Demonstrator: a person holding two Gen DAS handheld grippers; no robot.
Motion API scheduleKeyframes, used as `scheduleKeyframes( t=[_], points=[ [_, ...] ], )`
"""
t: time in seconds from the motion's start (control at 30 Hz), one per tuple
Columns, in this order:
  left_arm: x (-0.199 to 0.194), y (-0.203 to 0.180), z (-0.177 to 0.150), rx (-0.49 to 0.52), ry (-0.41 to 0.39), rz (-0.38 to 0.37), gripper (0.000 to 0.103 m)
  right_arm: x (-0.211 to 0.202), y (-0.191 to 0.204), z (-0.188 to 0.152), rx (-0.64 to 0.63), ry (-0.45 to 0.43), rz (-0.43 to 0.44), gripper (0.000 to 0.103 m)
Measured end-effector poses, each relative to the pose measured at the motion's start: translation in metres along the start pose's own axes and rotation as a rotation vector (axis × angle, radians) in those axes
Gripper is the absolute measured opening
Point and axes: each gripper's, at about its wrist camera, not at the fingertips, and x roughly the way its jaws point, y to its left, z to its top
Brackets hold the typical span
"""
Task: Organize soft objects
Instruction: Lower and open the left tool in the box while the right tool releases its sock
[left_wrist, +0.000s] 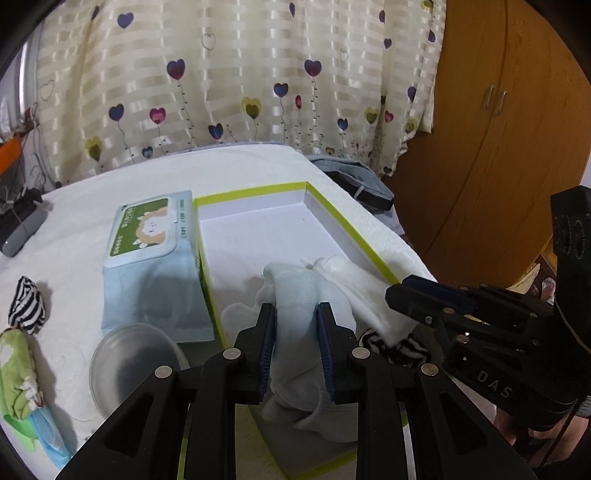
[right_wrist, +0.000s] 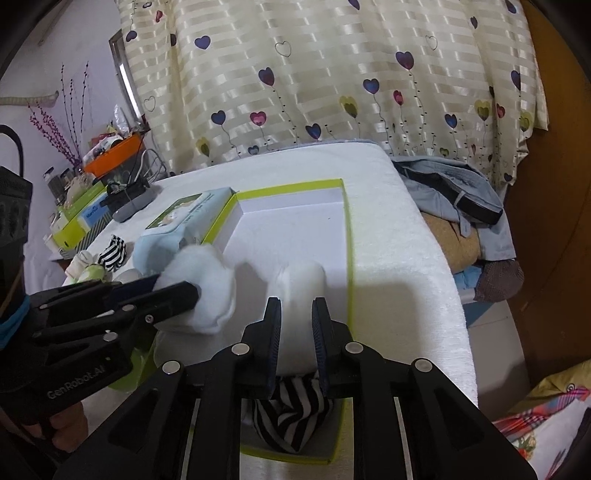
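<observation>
Two white socks sit low in the frame over the near end of the green-rimmed white box (left_wrist: 354, 236): one white sock (left_wrist: 299, 314), long axis running from bottom centre up the frame, is pinched between the left gripper (left_wrist: 297, 332) pads, and the other white sock (right_wrist: 297, 321), lying the same way, is clamped by the right gripper (right_wrist: 295, 332). Beneath the second lies a striped sock (right_wrist: 291, 417). A wipes pack (left_wrist: 151, 254) stands just left of the box on the white-towelled tabletop (left_wrist: 74, 206).
</observation>
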Motion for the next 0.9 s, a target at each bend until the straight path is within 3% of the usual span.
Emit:
scheduleKeyframes(
  t=[0.23, 0.3, 0.37, 0.9],
  points=[
    [-0.008, -0.003, 0.001, 0.000, -0.020, -0.026, 0.032, -0.014, 0.003, 0.001, -0.009, -0.042, -0.004, 0.023],
    [-0.014, -0.004, 0.001, 0.006, -0.031, -0.028, 0.034, -0.019, 0.004, 0.001, -0.007, -0.055, -0.009, 0.040],
    [-0.019, -0.004, 0.000, 0.005, -0.040, -0.032, 0.035, -0.023, 0.006, 0.000, -0.006, -0.066, -0.008, 0.047],
    [-0.072, 0.005, -0.023, -0.016, -0.099, -0.030, 0.035, -0.057, 0.040, -0.017, -0.050, -0.086, -0.011, 0.047]
  ],
)
